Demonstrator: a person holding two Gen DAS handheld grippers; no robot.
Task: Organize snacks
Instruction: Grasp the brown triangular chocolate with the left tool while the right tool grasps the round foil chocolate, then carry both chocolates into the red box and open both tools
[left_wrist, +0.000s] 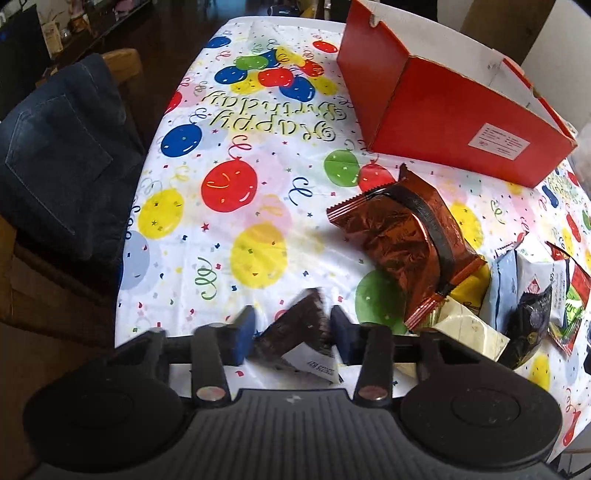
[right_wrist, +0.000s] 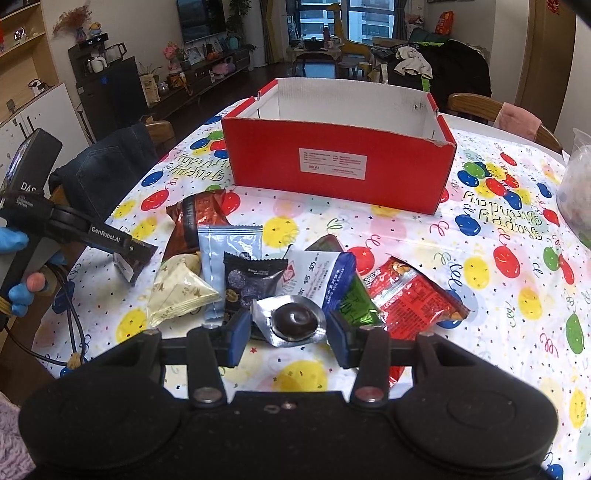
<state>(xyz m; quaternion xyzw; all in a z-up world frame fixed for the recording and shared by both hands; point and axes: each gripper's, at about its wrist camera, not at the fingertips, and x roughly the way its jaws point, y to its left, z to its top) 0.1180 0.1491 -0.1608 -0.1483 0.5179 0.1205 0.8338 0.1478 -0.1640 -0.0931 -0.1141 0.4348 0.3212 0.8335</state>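
A pile of snack packets lies on the balloon tablecloth (right_wrist: 480, 236) in front of an open red box (right_wrist: 332, 166) (left_wrist: 443, 110). My right gripper (right_wrist: 288, 319) is shut on a silver foil pack (right_wrist: 295, 326) with a round dark chocolate in it, at the pile's near edge. Around it lie a black packet (right_wrist: 251, 280), a white-and-blue one (right_wrist: 317, 277), a green one (right_wrist: 356, 302), a red one (right_wrist: 410, 295), a pale blue one (right_wrist: 229, 243), a cream triangular one (right_wrist: 181, 288) and a copper one (right_wrist: 195, 218) (left_wrist: 402, 236). My left gripper (left_wrist: 291, 325) (right_wrist: 138, 249) pinches a dark brown packet (left_wrist: 295, 332) (right_wrist: 131, 264) left of the pile.
A chair draped with jeans (left_wrist: 62, 158) (right_wrist: 103, 170) stands against the table's left edge. A clear plastic bag (right_wrist: 576, 184) sits at the right edge, and a chair with a pink cloth (right_wrist: 517, 118) is behind it. A cable (right_wrist: 70, 314) hangs below the left hand.
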